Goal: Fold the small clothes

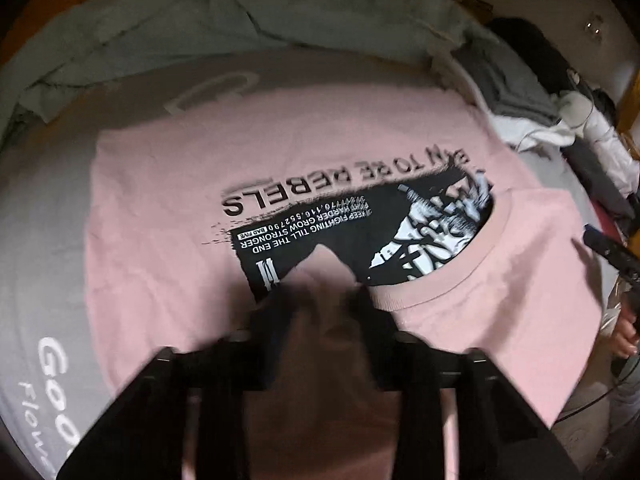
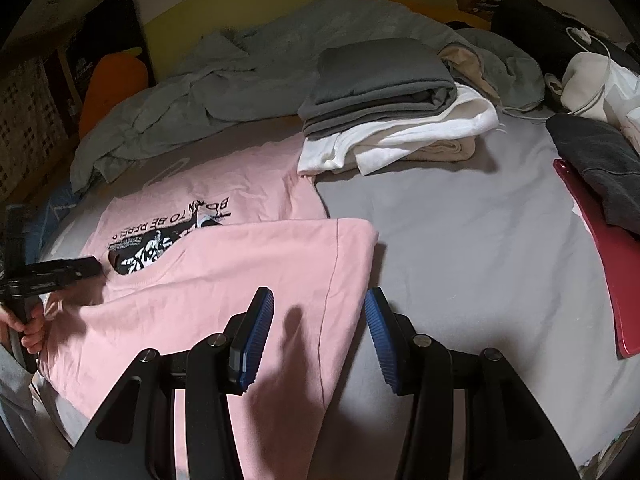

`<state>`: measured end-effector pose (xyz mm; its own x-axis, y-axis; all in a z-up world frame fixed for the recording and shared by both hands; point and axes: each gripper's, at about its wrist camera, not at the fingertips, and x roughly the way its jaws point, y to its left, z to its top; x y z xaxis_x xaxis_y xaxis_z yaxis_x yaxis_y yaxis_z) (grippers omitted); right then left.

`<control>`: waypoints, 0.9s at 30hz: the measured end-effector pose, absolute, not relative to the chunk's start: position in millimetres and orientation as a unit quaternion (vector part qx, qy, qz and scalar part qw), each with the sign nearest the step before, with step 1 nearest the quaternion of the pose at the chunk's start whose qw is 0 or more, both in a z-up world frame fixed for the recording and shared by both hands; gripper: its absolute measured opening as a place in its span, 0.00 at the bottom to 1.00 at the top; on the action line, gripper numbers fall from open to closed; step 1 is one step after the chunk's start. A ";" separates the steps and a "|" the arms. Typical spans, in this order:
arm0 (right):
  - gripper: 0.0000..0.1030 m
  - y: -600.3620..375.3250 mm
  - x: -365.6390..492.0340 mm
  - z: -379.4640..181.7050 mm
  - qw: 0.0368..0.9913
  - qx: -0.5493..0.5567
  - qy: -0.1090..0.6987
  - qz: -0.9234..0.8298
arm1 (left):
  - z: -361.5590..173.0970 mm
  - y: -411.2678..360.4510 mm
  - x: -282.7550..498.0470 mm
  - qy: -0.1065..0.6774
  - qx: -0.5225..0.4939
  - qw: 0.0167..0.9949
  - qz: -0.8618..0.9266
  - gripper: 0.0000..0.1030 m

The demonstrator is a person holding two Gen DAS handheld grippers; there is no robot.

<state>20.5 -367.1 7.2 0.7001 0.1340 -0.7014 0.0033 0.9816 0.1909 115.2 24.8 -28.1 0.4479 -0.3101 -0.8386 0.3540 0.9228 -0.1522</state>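
A pink T-shirt point(image 1: 168, 200) with a black print lies on the grey bed sheet point(image 2: 460, 240), its neck end folded over the printed part. In the left wrist view my left gripper point(image 1: 316, 300) is blurred, its fingers spread with pink cloth between and under them. In the right wrist view my right gripper point(image 2: 320, 320) is open, blue pads point(image 2: 256, 336) apart, hovering over the folded shirt's point(image 2: 248, 264) right edge, holding nothing. The left gripper point(image 2: 76, 268) shows there at the shirt's left side by the collar.
A stack of folded grey and white clothes point(image 2: 384, 108) sits behind the shirt. A crumpled grey-green blanket point(image 2: 192, 96) lies at the back. A red flat object point(image 2: 600, 264) with dark cloth point(image 2: 600, 160) on it is at the right. An orange cushion point(image 2: 108, 88) is back left.
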 end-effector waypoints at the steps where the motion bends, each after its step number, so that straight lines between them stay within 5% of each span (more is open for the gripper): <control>1: 0.48 -367.2 21.4 6.4 0.917 0.089 0.388 0.035 | -29.0 24.7 116.8 0.487 0.023 0.852 -0.192 0.19; 3: 0.48 -368.4 22.2 5.3 0.916 0.091 0.390 0.033 | -25.0 26.6 121.4 0.477 0.017 0.859 -0.185 0.10; 9: 0.48 -369.4 22.5 5.1 0.918 0.092 0.385 0.031 | -23.6 37.8 127.1 0.445 -0.005 0.877 -0.182 0.10; 13: 0.48 -365.7 22.3 5.2 0.920 0.080 0.382 0.026 | -27.0 43.9 120.9 0.446 -0.003 0.881 -0.158 0.29; 15: 0.48 -363.5 20.8 5.9 0.923 0.072 0.377 0.019 | -11.7 56.6 106.6 0.437 -0.020 0.889 -0.134 0.50; 18: 0.48 -363.4 19.2 11.5 0.930 0.068 0.360 0.017 | 18.3 76.3 75.3 0.396 -0.033 0.909 -0.130 0.61; 27: 0.48 -366.5 53.0 10.0 0.918 0.109 0.378 0.050 | -0.3 122.3 47.3 0.436 -0.084 0.892 -0.082 0.61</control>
